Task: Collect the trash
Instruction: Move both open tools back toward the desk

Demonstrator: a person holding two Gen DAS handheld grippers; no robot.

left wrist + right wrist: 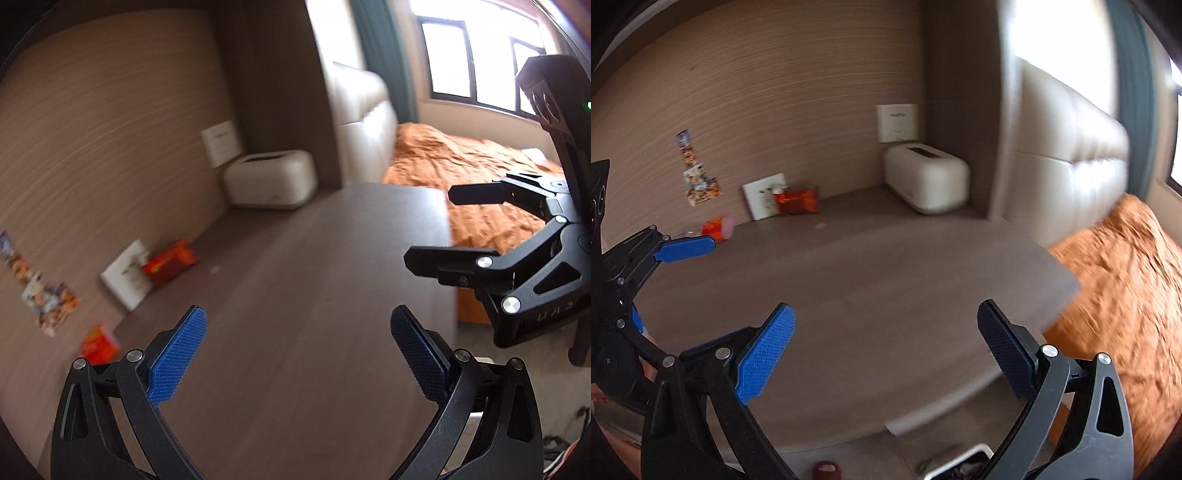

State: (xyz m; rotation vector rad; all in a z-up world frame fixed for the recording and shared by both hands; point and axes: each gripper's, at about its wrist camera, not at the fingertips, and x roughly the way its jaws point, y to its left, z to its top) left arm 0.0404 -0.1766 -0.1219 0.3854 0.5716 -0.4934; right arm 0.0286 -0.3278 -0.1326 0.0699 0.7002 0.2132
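Grippers hover over a brown tabletop [886,295]: left gripper [297,339] and right gripper [886,334] both spread wide, holding nothing. Red wrappers [796,200] (blurred) lie against the far wall beside a white card [761,197]; a cream box [927,182] fills the corner, orange bedding [1123,280] past the table's right edge.

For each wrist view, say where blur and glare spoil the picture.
Left wrist view: the snack packets and wall smear with motion blur, and the window glares. Right wrist view: the orange bedspread streaks, and the top right blows out white.

2 red packets [796,199] [714,228], 1 toaster [926,183], 2 grippers [295,354] [884,350]
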